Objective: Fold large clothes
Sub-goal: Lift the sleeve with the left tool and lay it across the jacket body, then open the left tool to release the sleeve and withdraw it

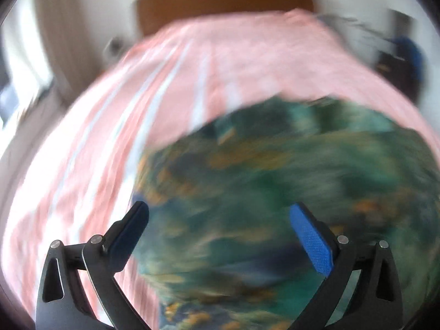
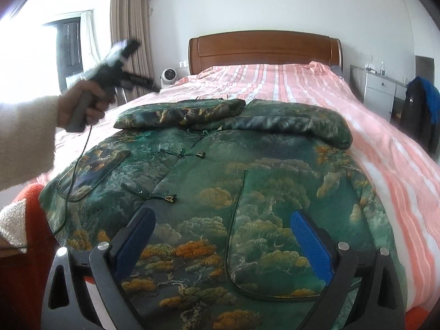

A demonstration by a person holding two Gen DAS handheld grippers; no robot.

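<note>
A large green jacket (image 2: 220,181) with orange and gold cloud print and knot buttons lies flat on the bed, both sleeves (image 2: 192,112) folded across its top. My right gripper (image 2: 220,217) is open and empty, hovering just above the jacket's lower front. My left gripper (image 1: 218,209) is open and empty above the jacket's (image 1: 261,192) left part; its view is blurred by motion. In the right wrist view the left gripper (image 2: 143,81) is held in a hand, raised above the bed's left side, blurred.
The bed has a pink and white striped sheet (image 2: 316,88) and a wooden headboard (image 2: 264,49). A small white fan (image 2: 168,77) stands left of the bed, a white cabinet (image 2: 381,90) and a dark and blue garment (image 2: 420,110) to the right. Orange fabric (image 2: 30,200) lies at the near left.
</note>
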